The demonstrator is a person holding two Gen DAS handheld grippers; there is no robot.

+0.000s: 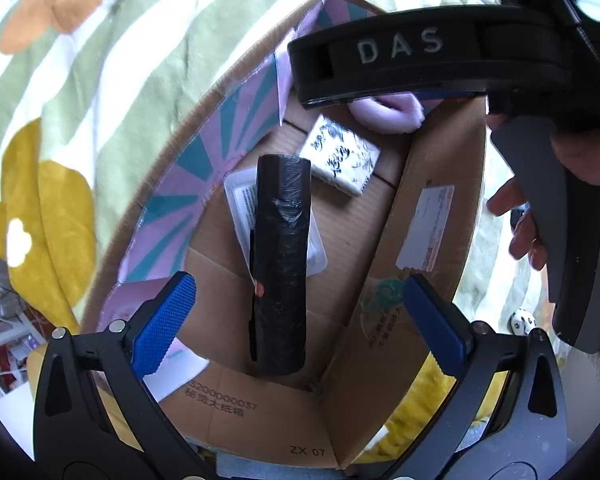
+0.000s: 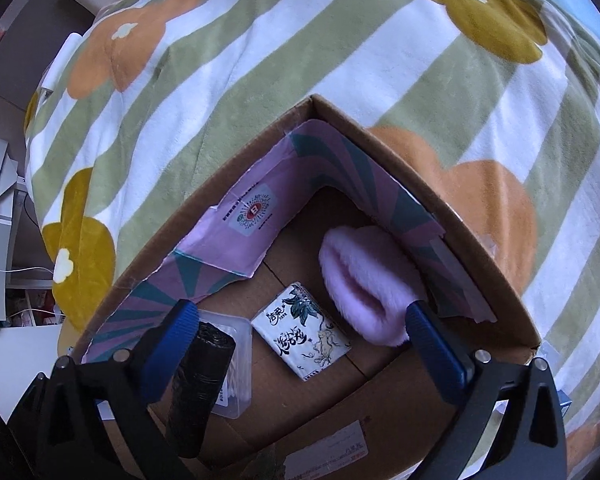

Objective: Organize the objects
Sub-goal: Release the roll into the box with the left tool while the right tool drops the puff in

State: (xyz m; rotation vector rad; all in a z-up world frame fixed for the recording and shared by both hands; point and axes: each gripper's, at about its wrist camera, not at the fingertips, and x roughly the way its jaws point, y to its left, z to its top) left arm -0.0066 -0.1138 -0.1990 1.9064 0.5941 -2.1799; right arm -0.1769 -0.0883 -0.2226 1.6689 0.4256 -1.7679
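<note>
Cardboard box (image 2: 496,248) on the striped floral blanket (image 2: 228,92) holds a black roll (image 1: 280,264) lying on a clear plastic case (image 1: 240,200), a printed tissue pack (image 2: 302,336) beside them and a fluffy pink item (image 2: 364,280), perhaps a slipper, near the corner. Left gripper (image 1: 300,320) and right gripper (image 2: 304,344) both hover over the box, blue pads spread wide, gripping nothing.

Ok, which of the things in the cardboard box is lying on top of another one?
The black roll. It rests across the clear plastic case, while the tissue pack and pink fluffy item lie directly on the box floor.
</note>
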